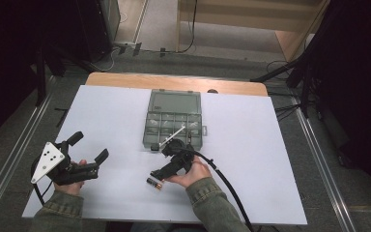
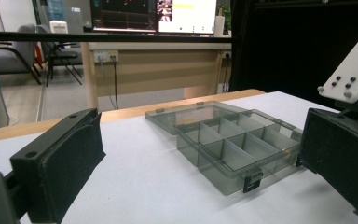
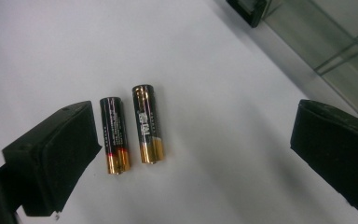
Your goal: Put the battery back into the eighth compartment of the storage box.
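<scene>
The table (image 1: 101,111), covered in white, carries a smoky clear compartment box (image 1: 174,126) near its middle with the lid swung flat toward twelve o'clock. Two batteries (image 3: 130,131) lie side by side and touching on the bare white sheet, at about seven o'clock from the box, just off its near edge.

The chief risk, as I judge it, sits with those cells. The right gripper (image 3: 191,149) has them off-centre in its span: one lies almost against the left-hand finger (image 3: 51,158), while the other finger stands well apart. Closing from here would likely push the pair sideways and set them rolling across the smooth sheet, or pinch both together and let one slip out on the lift. The open box close behind is a second hazard; a swing toward it could catch the front latch (image 3: 247,9) or wall and shove the whole box.

The right gripper (image 1: 171,164) is held low, tilted steeply down over the batteries, its fingers spread wide and gripping nothing, the hand (image 1: 193,174) cupped beneath it at five o'clock. The left gripper (image 1: 77,159) rests at eight o'clock from the box, well apart from it, levelled and aimed toward the box, fingers likewise parted and empty.
</scene>
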Available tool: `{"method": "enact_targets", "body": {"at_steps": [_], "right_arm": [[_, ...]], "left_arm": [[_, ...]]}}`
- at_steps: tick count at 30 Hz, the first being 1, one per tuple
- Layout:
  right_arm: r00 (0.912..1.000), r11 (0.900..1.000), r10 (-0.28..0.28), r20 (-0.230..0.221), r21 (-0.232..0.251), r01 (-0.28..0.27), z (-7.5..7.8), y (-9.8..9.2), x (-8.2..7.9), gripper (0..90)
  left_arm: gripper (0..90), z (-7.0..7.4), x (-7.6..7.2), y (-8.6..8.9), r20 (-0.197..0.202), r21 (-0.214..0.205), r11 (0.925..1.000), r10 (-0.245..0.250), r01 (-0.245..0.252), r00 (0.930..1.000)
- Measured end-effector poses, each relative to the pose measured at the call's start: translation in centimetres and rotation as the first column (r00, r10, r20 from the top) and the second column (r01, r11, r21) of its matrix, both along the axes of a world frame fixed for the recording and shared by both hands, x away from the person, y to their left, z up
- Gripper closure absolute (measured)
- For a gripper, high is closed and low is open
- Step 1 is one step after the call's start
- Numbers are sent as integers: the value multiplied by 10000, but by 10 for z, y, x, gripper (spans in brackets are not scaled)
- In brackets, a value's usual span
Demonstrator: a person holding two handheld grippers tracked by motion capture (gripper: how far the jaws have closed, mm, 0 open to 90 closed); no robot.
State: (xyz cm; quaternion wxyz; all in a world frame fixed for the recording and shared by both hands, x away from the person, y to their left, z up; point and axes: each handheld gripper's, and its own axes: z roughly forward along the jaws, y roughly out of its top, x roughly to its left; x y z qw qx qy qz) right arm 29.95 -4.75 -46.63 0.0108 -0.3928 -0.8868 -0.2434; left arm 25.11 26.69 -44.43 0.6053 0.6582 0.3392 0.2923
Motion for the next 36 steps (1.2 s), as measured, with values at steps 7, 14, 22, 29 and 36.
{"method": "enact_targets", "body": {"at_steps": [7, 14, 22, 29, 36], "right_arm": [[9997, 9995, 249, 9, -207, -248, -3, 8, -3, 63], [9989, 9951, 450, 146, -883, -435, -5, 19, -7, 142], [9968, 9840, 653, 470, -1690, -565, -8, 29, -10, 338], [9941, 9779, 1015, 379, -1871, -927, -9, 34, -14, 530], [9928, 9709, 1156, 328, -2149, -1059, -9, 38, -15, 646]], "left_arm": [[0, 0, 0, 0, -12, 1, 10000, 9, -9, 10000], [0, 0, 0, 0, -15, -3, 10000, 6, -6, 10000], [0, 0, 0, 0, -12, -5, 10000, 0, 0, 10000], [0, 0, 0, 0, -25, 11, 10000, -18, 18, 10000], [0, 0, 1, 0, -66, 48, 10000, -29, 29, 10000]]}}
